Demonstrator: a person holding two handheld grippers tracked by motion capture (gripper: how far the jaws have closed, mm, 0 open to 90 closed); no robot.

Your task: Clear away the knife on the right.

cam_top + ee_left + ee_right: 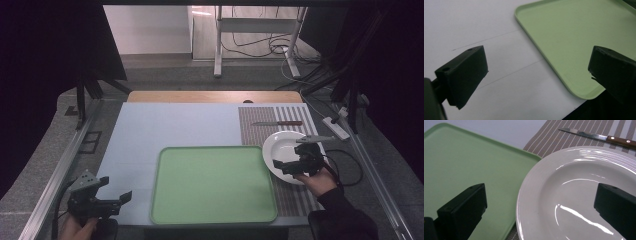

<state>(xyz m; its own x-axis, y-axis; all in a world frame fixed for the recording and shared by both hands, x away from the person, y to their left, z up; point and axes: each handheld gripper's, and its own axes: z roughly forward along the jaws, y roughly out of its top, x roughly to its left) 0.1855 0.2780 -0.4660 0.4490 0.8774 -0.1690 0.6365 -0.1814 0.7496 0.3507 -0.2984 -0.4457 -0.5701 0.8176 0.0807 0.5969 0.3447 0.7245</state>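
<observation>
Your right gripper [295,162] hangs wide open over the white plate [280,145] on the striped mat [260,131], gripping nothing, while your left gripper [107,192], equally agape and empty, sits beside the green tray [212,182].

White round plate [281,145], empty, upright on striped placemat [260,127], just right of empty green tray [214,184]. Wooden-handled knife [278,123] flat on placemat beyond plate, blade pointing left.
</observation>
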